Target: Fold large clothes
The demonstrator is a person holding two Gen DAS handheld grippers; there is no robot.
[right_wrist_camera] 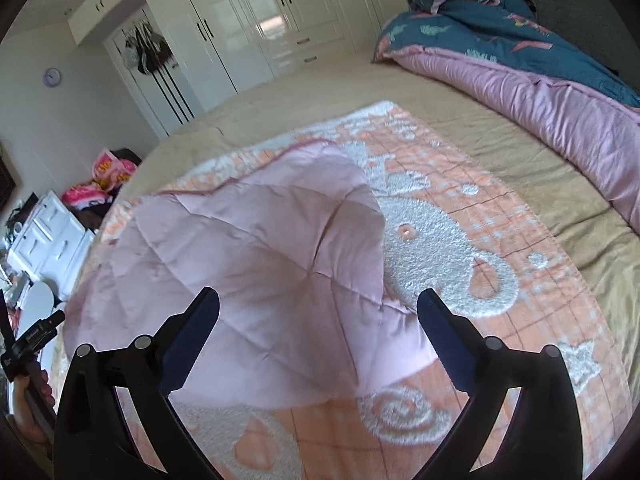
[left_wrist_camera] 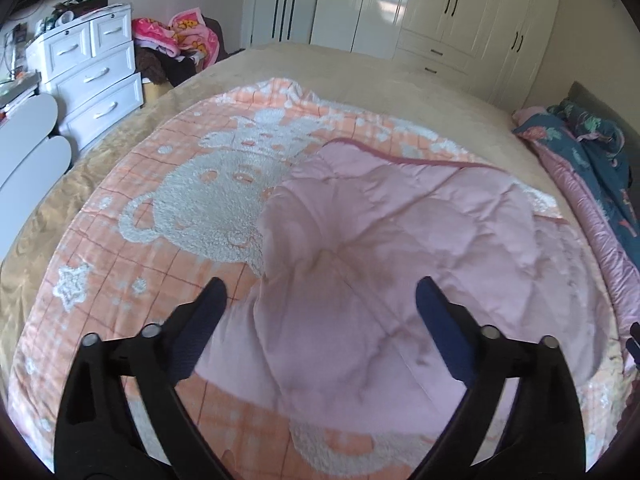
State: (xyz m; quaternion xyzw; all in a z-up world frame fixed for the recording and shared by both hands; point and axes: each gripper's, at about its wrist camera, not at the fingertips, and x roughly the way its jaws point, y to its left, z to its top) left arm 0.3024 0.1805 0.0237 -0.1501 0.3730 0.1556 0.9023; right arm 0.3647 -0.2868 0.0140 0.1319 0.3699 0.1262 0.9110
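An orange-and-white fleece blanket [left_wrist_camera: 132,248] [right_wrist_camera: 500,240] with a bear pattern lies spread on the bed. Its pale pink quilted underside [left_wrist_camera: 384,240] [right_wrist_camera: 256,248] is folded over the middle and lies loose in a puffed flap with a darker pink hem. My left gripper [left_wrist_camera: 320,292] hovers above the near part of that flap, jaws wide apart, nothing between the fingers. My right gripper [right_wrist_camera: 318,302] also stands open over the flap's near right corner, holding nothing. In the right wrist view the left gripper's black body and the hand holding it show at the far left edge.
The tan bedspread [left_wrist_camera: 360,68] [right_wrist_camera: 520,152] surrounds the blanket. A rolled pink and teal duvet [left_wrist_camera: 592,168] [right_wrist_camera: 540,80] lies along the head end. A white drawer chest [left_wrist_camera: 92,76], a pile of clothes [left_wrist_camera: 176,40] and white wardrobes [left_wrist_camera: 440,12] [right_wrist_camera: 248,28] stand beyond the bed.
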